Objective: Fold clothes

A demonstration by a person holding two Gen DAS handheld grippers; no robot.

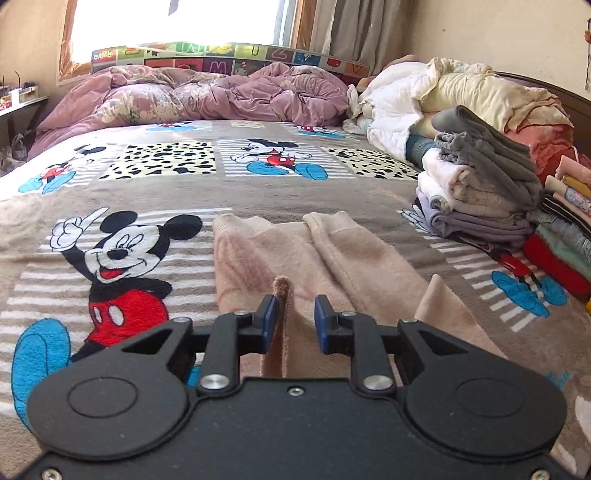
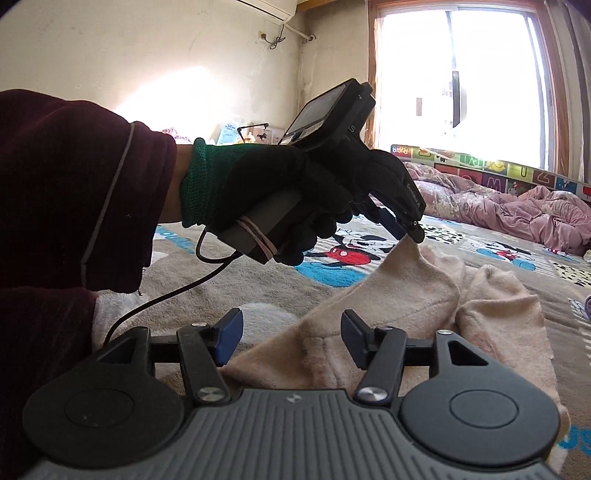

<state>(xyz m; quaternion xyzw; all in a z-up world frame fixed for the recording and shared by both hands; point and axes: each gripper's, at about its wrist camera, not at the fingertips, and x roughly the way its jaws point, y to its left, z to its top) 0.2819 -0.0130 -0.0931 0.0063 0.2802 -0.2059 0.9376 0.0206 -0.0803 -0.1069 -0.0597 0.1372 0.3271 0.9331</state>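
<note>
On the left lies the bed (image 1: 155, 206), covered with a brown blanket (image 1: 258, 199) that carries cartoon mouse pictures. The left hand (image 2: 258, 195), in a dark glove with a green cuff, holds the left gripper (image 1: 294, 319) above this blanket. Its jaws stand a little apart. A raised fold of the pink fleece garment (image 1: 280, 254) stands up between them and lies against the left pad (image 1: 271, 323), while the right pad is clear of the cloth. In the right wrist view, the cloth hangs up from the tip of this gripper.

The garment itself lies spread on the bed in the middle, with its two cuffed ends pointing toward the crumpled purple quilt (image 1: 207, 92) by the window (image 1: 177, 18).

The right gripper (image 2: 291, 336) hovers low over the near edge of the garment. Its jaws are wide apart and the pads do not press on the cloth.

At the far right of the bed stands a pile of folded clothes (image 1: 480, 192), with a grey piece on top.
</note>
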